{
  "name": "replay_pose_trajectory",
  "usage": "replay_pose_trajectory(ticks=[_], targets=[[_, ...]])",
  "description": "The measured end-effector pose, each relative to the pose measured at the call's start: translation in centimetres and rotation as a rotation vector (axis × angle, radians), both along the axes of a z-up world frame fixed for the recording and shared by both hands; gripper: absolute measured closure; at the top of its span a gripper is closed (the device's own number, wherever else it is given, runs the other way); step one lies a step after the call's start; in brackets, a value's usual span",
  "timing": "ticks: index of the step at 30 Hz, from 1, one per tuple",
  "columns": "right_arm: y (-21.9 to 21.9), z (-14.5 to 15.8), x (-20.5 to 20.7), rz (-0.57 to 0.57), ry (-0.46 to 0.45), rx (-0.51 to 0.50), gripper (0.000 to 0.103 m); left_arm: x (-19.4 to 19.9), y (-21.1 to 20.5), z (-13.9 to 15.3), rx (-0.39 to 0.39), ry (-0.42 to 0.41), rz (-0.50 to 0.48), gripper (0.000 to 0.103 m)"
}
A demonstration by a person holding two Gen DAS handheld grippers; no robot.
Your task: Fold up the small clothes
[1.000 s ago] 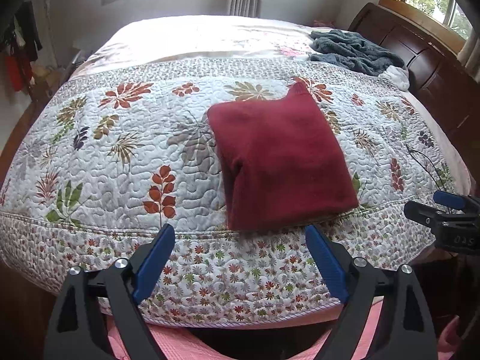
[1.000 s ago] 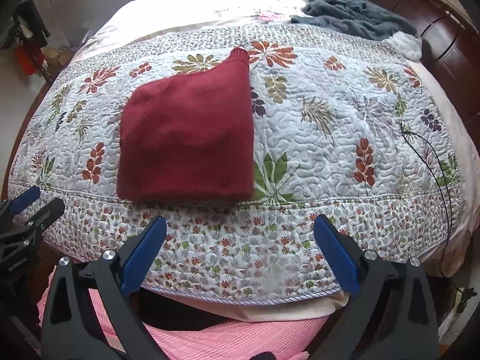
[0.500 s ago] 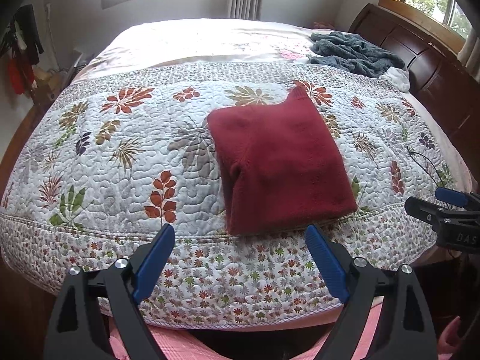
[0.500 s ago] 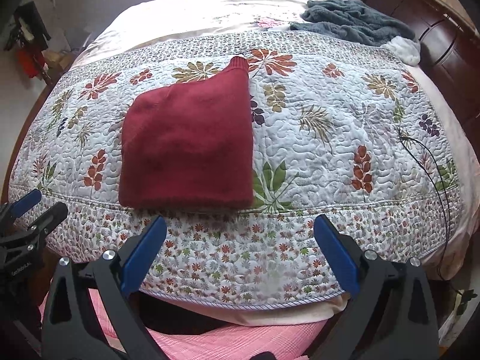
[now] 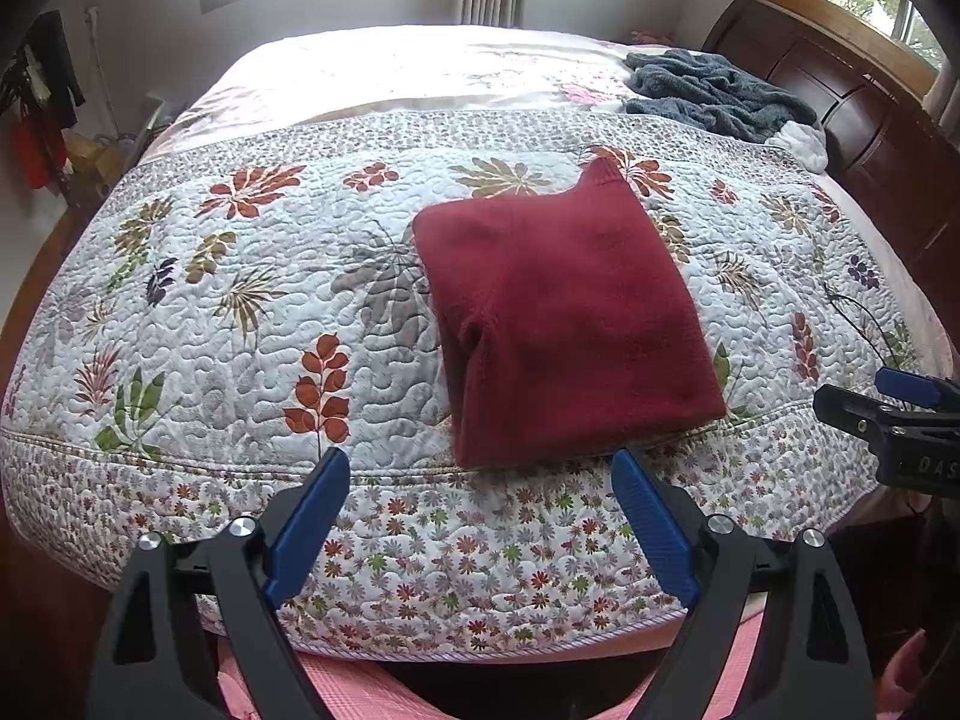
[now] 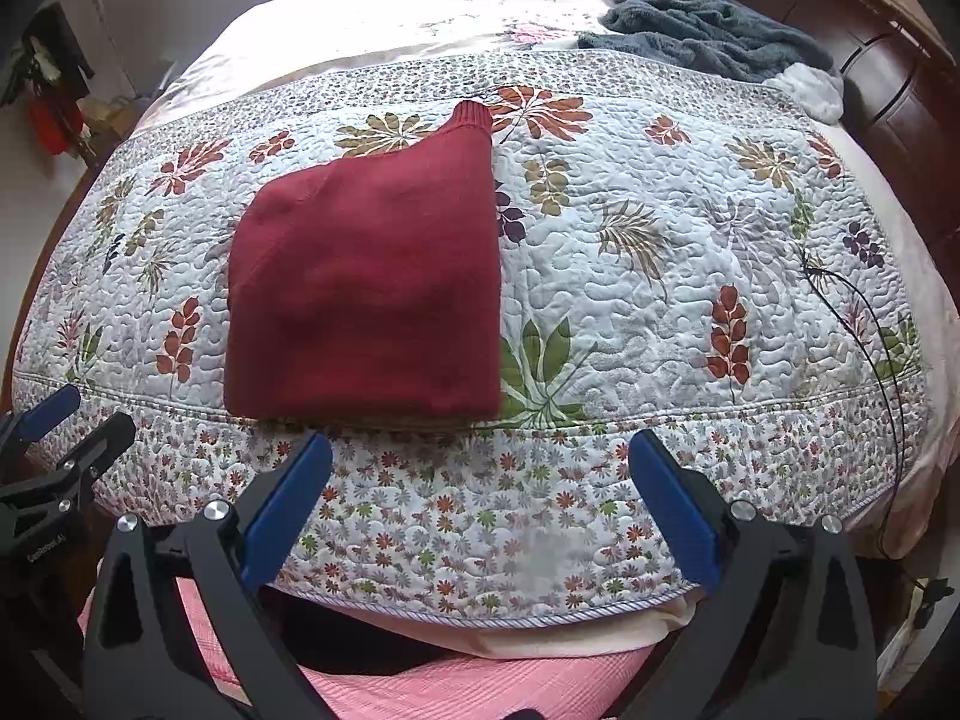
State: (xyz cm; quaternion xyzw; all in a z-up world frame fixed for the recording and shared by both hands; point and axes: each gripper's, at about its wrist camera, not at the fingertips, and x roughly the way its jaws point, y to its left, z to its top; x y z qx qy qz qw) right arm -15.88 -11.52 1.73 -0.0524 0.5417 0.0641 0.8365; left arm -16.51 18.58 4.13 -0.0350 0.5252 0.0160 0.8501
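A dark red knit sweater (image 5: 564,318) lies folded into a compact rectangle on the floral quilt (image 5: 240,312), near the bed's front edge; one ribbed cuff pokes out at its far corner. In the right wrist view the same sweater (image 6: 366,294) sits left of centre. My left gripper (image 5: 480,468) hangs open just off the bed's edge, in front of the sweater, holding nothing. My right gripper (image 6: 480,450) is open too, empty, a little to the right of the sweater's near hem. Each gripper shows at the edge of the other's view.
A rumpled grey fleece blanket (image 5: 714,90) and a white cloth (image 5: 801,141) lie at the bed's far right by the dark wooden headboard (image 5: 876,138). A black cable (image 6: 864,324) trails over the quilt's right side. Pink fabric (image 6: 468,684) lies below the grippers.
Both grippers have drawn back slightly from the bed and tipped up, so more of the far bed shows. The sweater has not moved, and both grippers stay open.
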Motion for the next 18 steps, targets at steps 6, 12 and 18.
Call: replay_pose_trajectory(ticks=[6,12,18], targets=[[-0.23,-0.13,0.32,-0.01,-0.009,-0.002,0.005,0.13,-0.06,-0.06,0.007,-0.002,-0.002,0.014],[-0.48,-0.39,0.48,-0.021,0.005,-0.001,0.005,0.18,-0.01,-0.15,0.003,0.001,-0.001,0.014],[-0.79,-0.65,0.51,-0.03,0.013,0.004,0.005,0.18,0.02,-0.17,0.004,-0.002,-0.002,0.014]])
